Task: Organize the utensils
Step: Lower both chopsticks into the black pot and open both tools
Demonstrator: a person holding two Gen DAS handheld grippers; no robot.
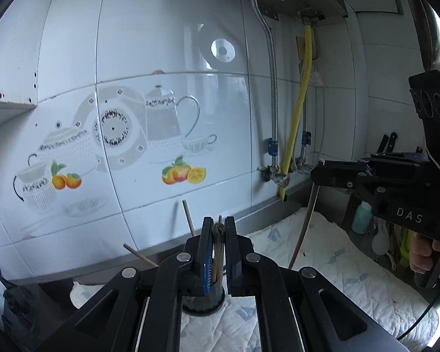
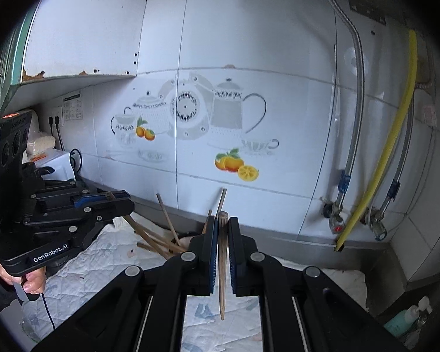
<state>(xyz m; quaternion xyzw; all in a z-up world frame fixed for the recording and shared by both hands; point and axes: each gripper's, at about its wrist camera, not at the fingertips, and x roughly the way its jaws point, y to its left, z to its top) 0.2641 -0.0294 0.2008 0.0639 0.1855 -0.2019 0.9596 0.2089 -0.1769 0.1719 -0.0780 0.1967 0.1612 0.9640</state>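
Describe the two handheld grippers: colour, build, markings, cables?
Both are black scissor-linkage units with silver pivot bolts and blue pads inside the jaws. The left gripper reads "GenRobot.AI" on its side, with a dark cable hanging below its handle. The right gripper reads "DAS". Each carries a black block with three round recesses.

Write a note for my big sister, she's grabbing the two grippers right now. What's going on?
Left gripper: shut on a dark-tipped chopstick, above the dark holder.
Right gripper: shut on a pale chopstick, tip hanging down.
More chopsticks lie fanned by the wall on the quilted cloth.
Done: two sticks picked up.
Left: probably put both away, then collect the rest.
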